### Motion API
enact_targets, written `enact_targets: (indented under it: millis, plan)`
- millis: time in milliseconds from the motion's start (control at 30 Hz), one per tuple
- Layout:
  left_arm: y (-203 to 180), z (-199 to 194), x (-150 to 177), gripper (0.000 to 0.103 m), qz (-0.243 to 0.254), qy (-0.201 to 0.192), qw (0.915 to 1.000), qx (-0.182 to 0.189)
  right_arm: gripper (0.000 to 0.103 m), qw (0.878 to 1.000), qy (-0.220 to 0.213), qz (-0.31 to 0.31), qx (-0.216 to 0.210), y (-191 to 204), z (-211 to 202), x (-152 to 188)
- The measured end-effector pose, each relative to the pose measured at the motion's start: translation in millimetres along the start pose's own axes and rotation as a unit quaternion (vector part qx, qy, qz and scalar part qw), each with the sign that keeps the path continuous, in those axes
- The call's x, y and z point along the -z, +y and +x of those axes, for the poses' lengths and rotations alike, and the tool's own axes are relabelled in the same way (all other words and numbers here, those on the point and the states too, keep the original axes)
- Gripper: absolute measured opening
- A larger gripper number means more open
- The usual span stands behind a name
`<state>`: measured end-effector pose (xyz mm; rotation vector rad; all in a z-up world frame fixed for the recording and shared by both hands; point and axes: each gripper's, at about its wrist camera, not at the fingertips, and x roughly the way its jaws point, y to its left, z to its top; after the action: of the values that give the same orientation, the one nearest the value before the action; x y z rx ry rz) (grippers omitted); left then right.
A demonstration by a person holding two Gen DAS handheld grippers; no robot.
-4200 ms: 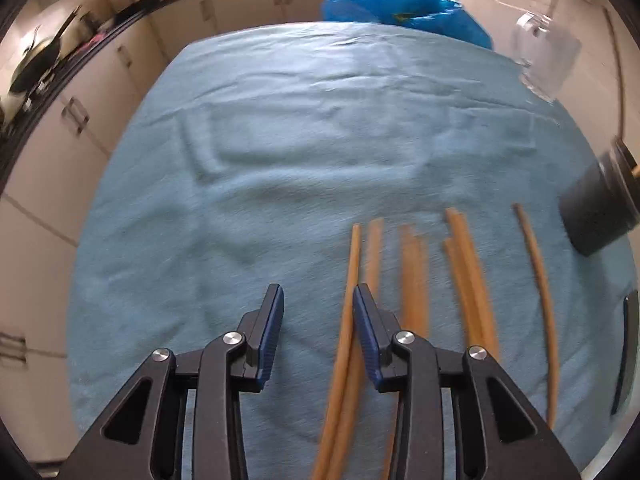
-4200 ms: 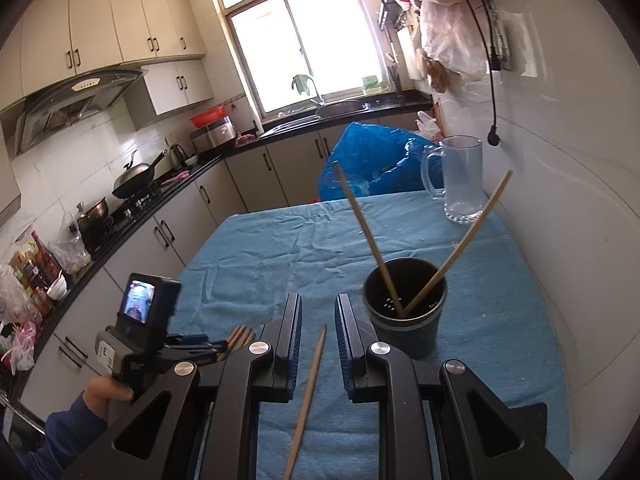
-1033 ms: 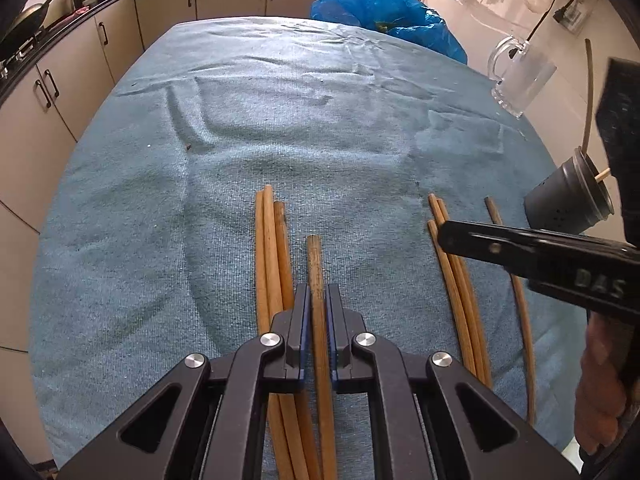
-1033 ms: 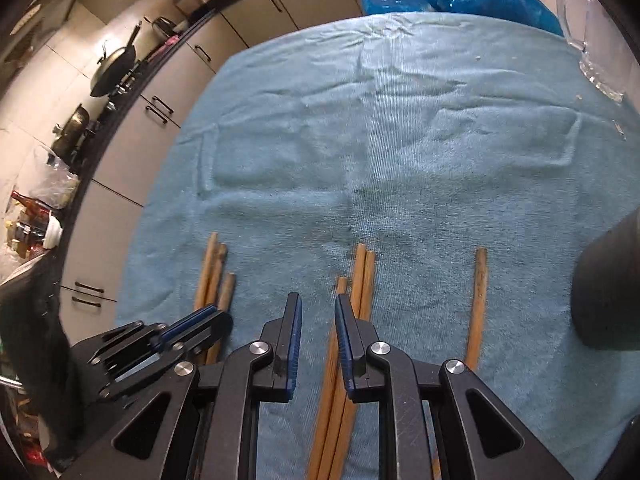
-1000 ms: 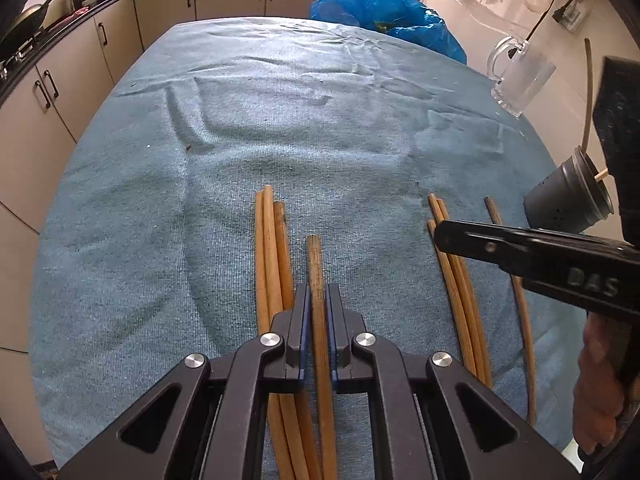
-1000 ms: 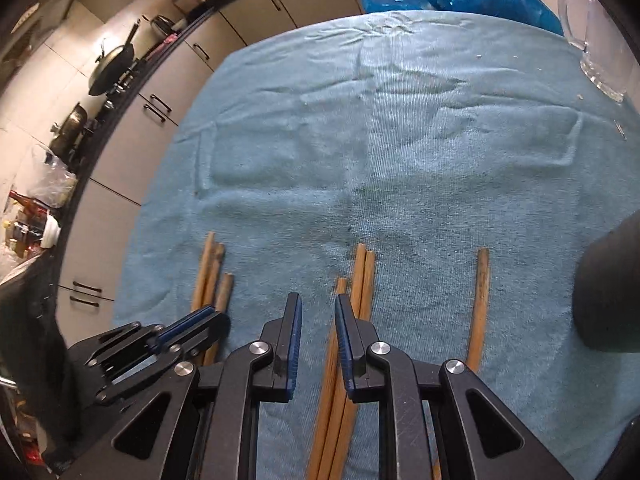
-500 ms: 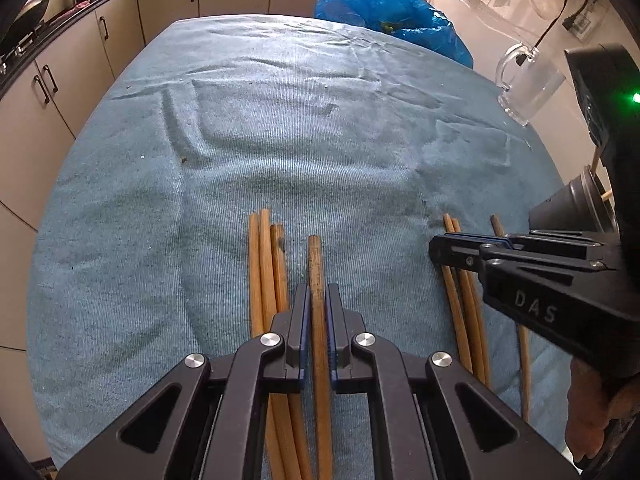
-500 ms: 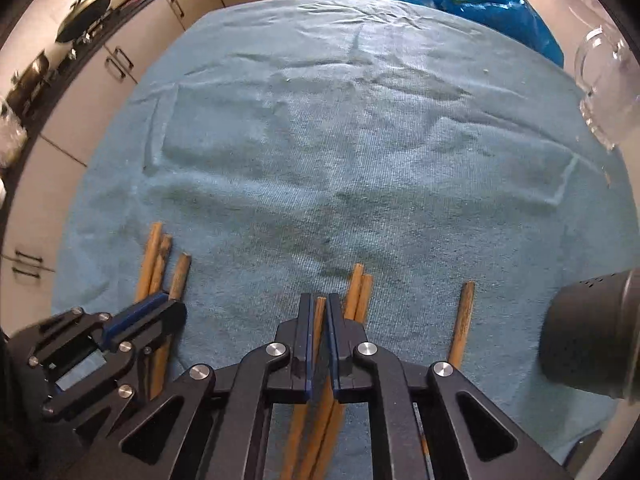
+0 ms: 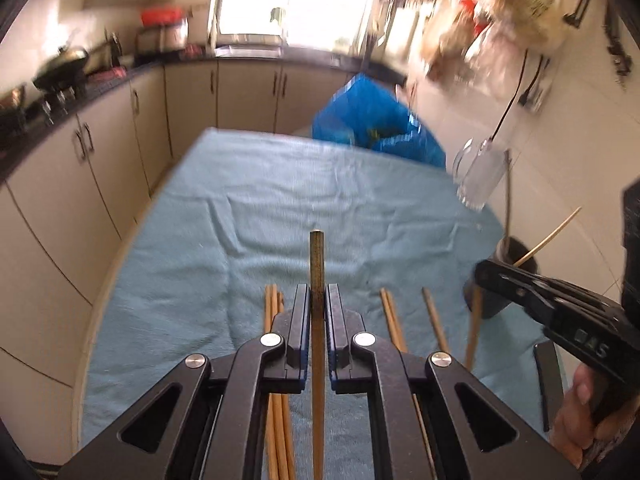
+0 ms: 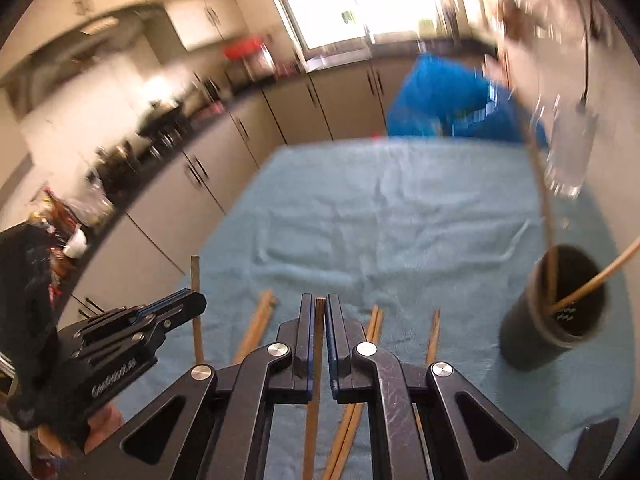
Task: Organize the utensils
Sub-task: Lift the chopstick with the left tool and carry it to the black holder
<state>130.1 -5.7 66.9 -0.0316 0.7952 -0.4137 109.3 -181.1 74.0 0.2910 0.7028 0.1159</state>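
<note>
We had the left gripper (image 9: 318, 300) clamped on one chopstick (image 9: 317, 258), its tip jutting past the jaws above the blue cloth (image 9: 280, 208). Our right gripper (image 10: 319, 312) was pinched shut on another stick (image 10: 319, 308). Loose chopsticks (image 10: 372, 324) lay under and beside both. The dark holder (image 10: 560, 320), two sticks inside, stood ahead to the right gripper's right.
</note>
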Motion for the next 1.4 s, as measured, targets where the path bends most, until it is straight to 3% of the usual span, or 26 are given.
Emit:
enact_targets:
  millis: [200,333,433,1400]
  plan:
    - [-11.3,-38.2,20.4,0.007,0.006,-0.04,0.999,-0.017,0.006,0.993,-0.105,-0.054,-0.001,31.7,-62.1,37.6]
    - [-14.8,-58.6,31.1,0.007,0.011,-0.065,0.997,-0.039,0.006,0.988,-0.142,-0.065,-0.002,39.5,-83.6,53.7]
    - [-14.6,-71.3,34.1,0.007,0.008,-0.069,0.9971,-0.03,0.006,0.984,-0.162,-0.07,0.002,41.5,-95.3,58.9]
    - [-30.1,-88.7,25.3,0.007,0.018,-0.074,0.997,-0.014,0.006,0.978,-0.207,-0.013,0.013,5.8,-134.3,51.2]
